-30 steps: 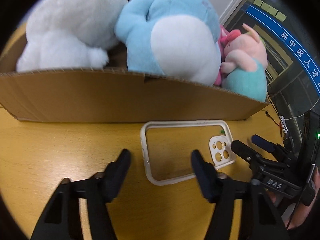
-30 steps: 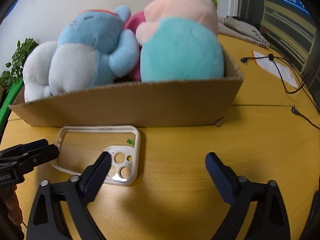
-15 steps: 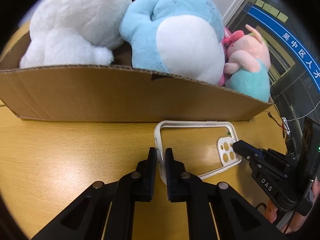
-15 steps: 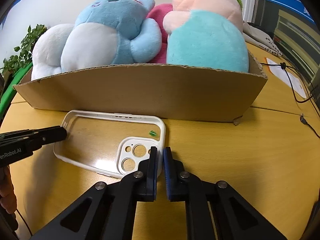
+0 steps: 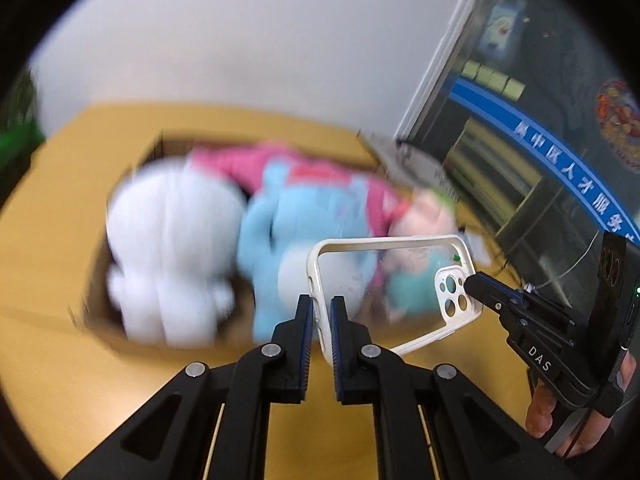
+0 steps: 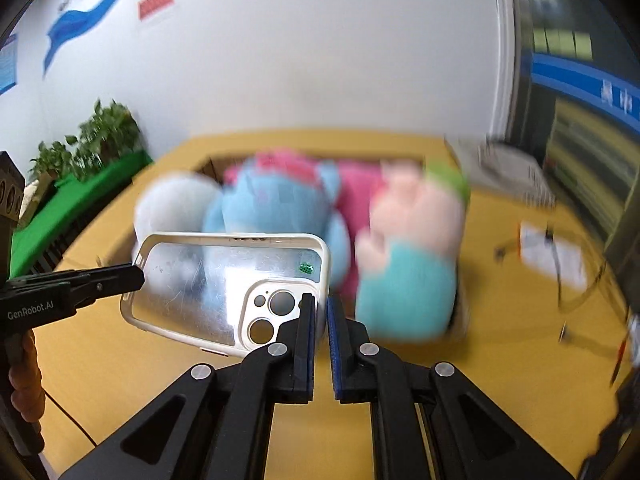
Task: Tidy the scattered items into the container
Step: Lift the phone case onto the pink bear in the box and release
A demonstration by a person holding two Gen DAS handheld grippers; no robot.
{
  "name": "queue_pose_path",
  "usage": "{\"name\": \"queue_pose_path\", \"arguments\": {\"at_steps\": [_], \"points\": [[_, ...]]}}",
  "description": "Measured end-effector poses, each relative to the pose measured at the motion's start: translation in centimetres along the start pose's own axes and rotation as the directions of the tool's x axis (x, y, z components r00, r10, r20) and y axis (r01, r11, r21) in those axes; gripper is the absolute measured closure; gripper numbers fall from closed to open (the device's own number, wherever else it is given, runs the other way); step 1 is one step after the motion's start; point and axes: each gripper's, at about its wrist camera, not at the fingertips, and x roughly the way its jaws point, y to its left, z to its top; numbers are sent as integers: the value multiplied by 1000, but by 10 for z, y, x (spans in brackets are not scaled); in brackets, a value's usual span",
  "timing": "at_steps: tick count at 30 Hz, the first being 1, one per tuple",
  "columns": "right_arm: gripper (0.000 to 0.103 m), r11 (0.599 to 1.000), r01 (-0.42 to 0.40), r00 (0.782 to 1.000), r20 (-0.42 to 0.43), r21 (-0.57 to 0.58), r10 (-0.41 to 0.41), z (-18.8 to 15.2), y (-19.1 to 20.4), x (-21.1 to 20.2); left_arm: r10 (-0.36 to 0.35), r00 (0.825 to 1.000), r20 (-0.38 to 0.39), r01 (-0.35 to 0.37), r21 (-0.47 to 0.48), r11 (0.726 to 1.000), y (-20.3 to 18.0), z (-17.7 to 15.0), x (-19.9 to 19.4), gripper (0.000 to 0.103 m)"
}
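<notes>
Your left gripper (image 5: 322, 312) pinches one short end of the clear phone case (image 5: 384, 280) and your right gripper (image 6: 318, 312) clamps its camera end, holding it in the air, seemingly above the blurred cardboard box (image 6: 460, 312) of plush toys (image 6: 408, 260).

Right gripper (image 6: 320, 308) clamps phone case (image 6: 192, 284) at camera end; left gripper (image 6: 134, 278) grips opposite end. Plush-filled box (image 6: 460, 308) behind, blurred.
</notes>
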Motion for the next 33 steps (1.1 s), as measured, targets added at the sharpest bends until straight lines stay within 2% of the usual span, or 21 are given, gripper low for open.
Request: {"name": "queue_pose_path", "arguments": {"at_steps": [4,7,10,13,17,20,23,25,27,28,29,31,32,33], "points": [[96,1000,4,997,82,-23,-2,54,6,0,19,998,68,-23,56,998,-3,56,-9,95],[96,1000,5,994,113,-17,-3,94,4,13,29,995,91,-36,83,996,3,97,-1,95],[96,1000,12,995,102,-6,-11,123,4,35,48,996,70,-54,89,995,13,130,25,95],[96,999,45,998,50,-9,-45,144,-1,79,69,997,29,-71,83,994,30,153,64,95],[96,998,61,996,-64,18,-60,143,-14,149,64,997,-50,-63,29,998,56,161,117,95],[96,996,82,986,-146,30,-77,128,-19,193,78,988,-130,-77,9,997,73,153,161,96],[96,994,98,974,-208,37,-88,109,-23,221,90,978,-190,-93,-8,996,83,137,191,95],[96,994,102,973,-211,34,-92,102,-24,224,85,979,-184,-90,-17,996,85,131,193,95],[96,995,93,976,-203,39,-83,101,-27,221,78,982,-171,-85,-31,996,85,130,189,88],[95,995,91,976,-202,42,-81,101,-27,219,86,983,-164,-93,-36,995,85,131,185,79],[93,995,92,977,-198,42,-82,101,-27,217,97,984,-152,-104,-42,994,85,132,179,63],[67,993,110,979,-174,39,-101,101,-28,207,111,988,-111,-118,-54,992,83,133,162,42],[34,993,113,982,-155,45,-105,101,-29,199,116,990,-83,-121,-56,991,83,134,151,38],[11,992,111,986,-133,62,-102,101,-30,188,125,991,-54,-128,-53,990,80,135,136,38]]}}
